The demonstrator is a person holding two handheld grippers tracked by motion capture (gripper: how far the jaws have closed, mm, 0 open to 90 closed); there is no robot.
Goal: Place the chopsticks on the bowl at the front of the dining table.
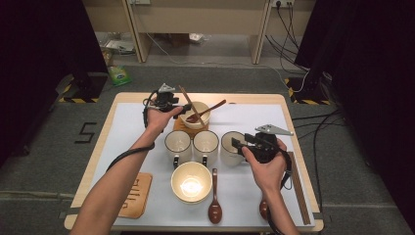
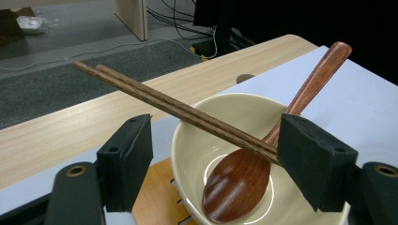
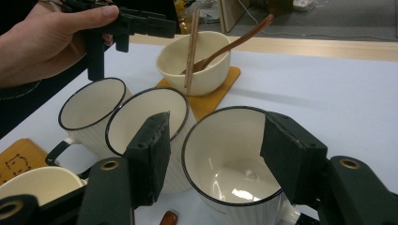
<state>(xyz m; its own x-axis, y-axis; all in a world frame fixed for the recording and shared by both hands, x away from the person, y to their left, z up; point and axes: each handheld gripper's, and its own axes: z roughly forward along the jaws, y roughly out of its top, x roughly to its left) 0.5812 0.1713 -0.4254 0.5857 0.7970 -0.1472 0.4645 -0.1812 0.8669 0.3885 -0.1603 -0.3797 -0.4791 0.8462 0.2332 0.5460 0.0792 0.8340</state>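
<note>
A cream bowl [image 1: 205, 105] [image 2: 225, 112] sits on an orange coaster [image 3: 211, 101] at the back of the white mat. A dark wooden spoon [image 1: 210, 108] [image 2: 239, 183] lies in it. A pair of wooden chopsticks [image 1: 185, 97] [image 2: 155, 96] slants over its rim. My left gripper [image 1: 182, 109] [image 2: 213, 126] hangs at the bowl's left with its jaws wide apart; the chopsticks' near end meets the right pad. My right gripper [image 1: 237, 144] [image 3: 218, 119] straddles the rightmost of three white mugs [image 1: 229, 147] [image 3: 225, 159], and a gap shows at the left pad.
The other two mugs [image 1: 177, 142] [image 1: 206, 142] stand to the left in the same row. Nearer the front are a second cream bowl [image 1: 191, 183], a spoon [image 1: 214, 203], a wooden coaster [image 1: 134, 196] and chopsticks [image 1: 298, 188] along the right edge.
</note>
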